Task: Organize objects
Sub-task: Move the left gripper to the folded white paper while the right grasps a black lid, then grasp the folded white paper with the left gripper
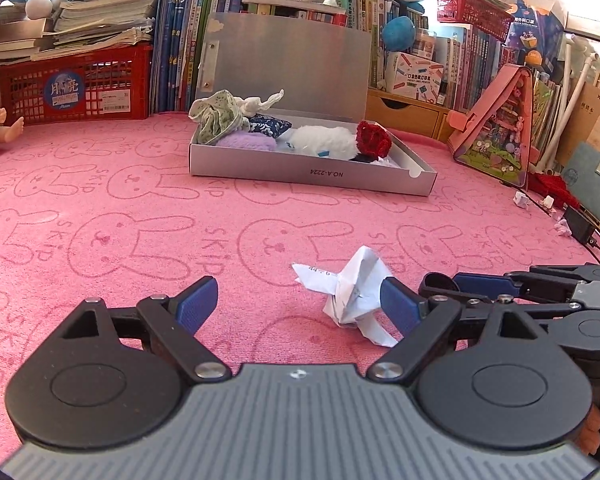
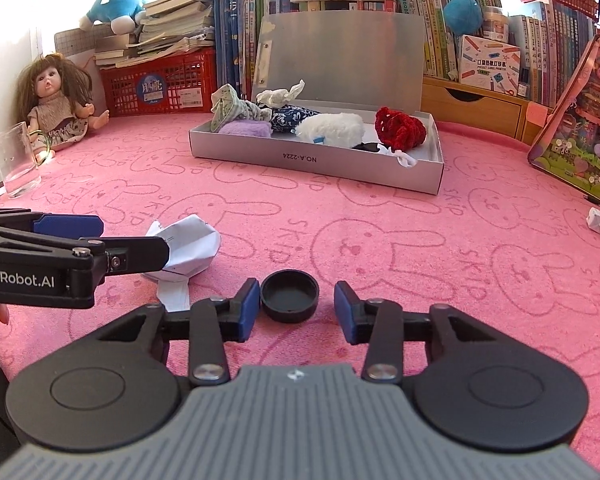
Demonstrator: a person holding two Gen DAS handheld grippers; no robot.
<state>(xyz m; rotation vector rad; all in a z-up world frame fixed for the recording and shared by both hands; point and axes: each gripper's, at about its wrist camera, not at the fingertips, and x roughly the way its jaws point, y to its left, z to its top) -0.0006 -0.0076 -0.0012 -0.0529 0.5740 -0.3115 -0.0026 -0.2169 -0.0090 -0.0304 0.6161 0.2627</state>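
A crumpled white paper (image 1: 354,294) lies on the pink rabbit-print cloth (image 1: 140,220), between the open fingers of my left gripper (image 1: 300,304) and against the right pad; it also shows in the right wrist view (image 2: 190,250). A black round lid (image 2: 290,295) lies open side up between the open fingers of my right gripper (image 2: 296,306), touching the left pad. The right gripper also shows in the left wrist view (image 1: 472,284), and the left gripper in the right wrist view (image 2: 120,240). A grey open box (image 1: 300,166) (image 2: 312,160) further back holds several cloth and yarn items.
A red basket (image 1: 76,88), upright books and plush toys line the back. A doll (image 2: 56,100) and a clear glass (image 2: 16,162) stand at the left. A pink triangular case (image 1: 496,128) leans at the right. Small paper scraps (image 2: 596,220) lie on the right.
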